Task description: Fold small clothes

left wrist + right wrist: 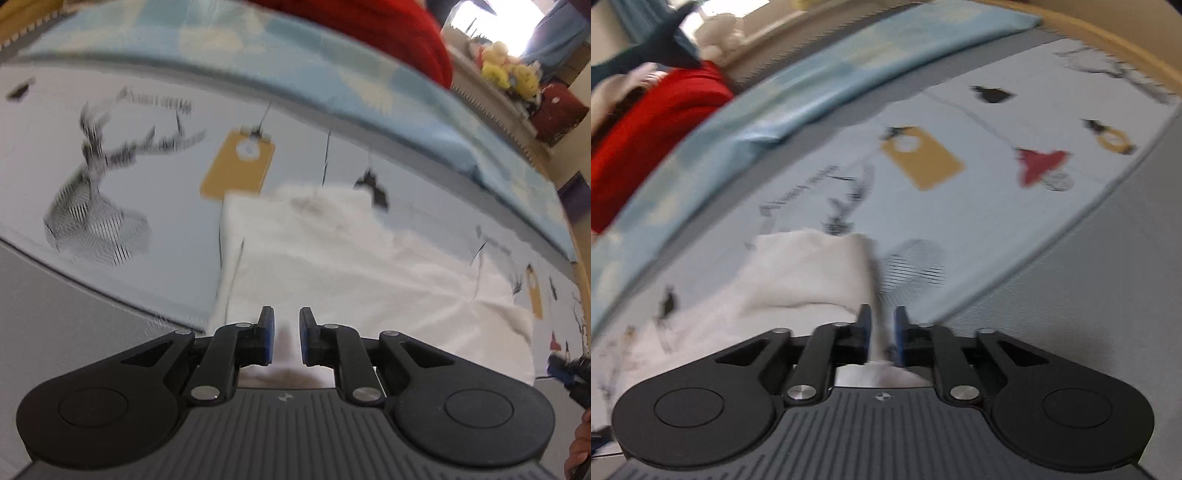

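While the white garment [332, 258] lies spread on the printed bedsheet [147, 177] directly ahead of both claws, the left gripper [286, 325] stands slightly parted with cloth showing in the gap, unpressed. Cloth also rises between the right gripper [882, 325] pads, though whether they pinch it I cannot tell. Beyond lie a light-blue blanket [332, 85] and a red cloth [388, 29], clear of the claws.
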`<action>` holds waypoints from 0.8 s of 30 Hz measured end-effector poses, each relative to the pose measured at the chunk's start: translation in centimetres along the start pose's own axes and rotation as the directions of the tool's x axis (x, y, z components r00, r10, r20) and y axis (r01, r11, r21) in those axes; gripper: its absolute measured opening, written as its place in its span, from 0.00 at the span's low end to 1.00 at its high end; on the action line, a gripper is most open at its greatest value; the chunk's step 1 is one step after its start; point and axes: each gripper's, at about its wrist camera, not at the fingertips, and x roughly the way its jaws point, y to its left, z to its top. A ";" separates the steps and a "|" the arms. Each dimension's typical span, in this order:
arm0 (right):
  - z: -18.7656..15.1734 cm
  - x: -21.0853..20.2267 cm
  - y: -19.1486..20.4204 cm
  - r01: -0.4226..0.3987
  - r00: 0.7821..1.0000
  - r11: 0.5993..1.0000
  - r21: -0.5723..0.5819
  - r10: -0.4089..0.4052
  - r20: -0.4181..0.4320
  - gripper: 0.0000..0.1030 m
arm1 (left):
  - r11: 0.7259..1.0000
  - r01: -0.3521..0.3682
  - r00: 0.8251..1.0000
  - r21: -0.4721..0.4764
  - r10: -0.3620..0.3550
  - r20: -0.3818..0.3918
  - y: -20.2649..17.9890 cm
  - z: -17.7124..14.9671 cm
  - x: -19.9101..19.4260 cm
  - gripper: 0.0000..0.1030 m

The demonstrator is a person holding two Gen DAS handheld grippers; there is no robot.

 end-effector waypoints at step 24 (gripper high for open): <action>6.1 7.1 -0.8 -0.027 0.980 0.993 0.116 0.004 0.197 0.00 | 0.986 -0.058 0.987 0.156 0.080 -0.140 -0.8 -1.0 5.1 0.17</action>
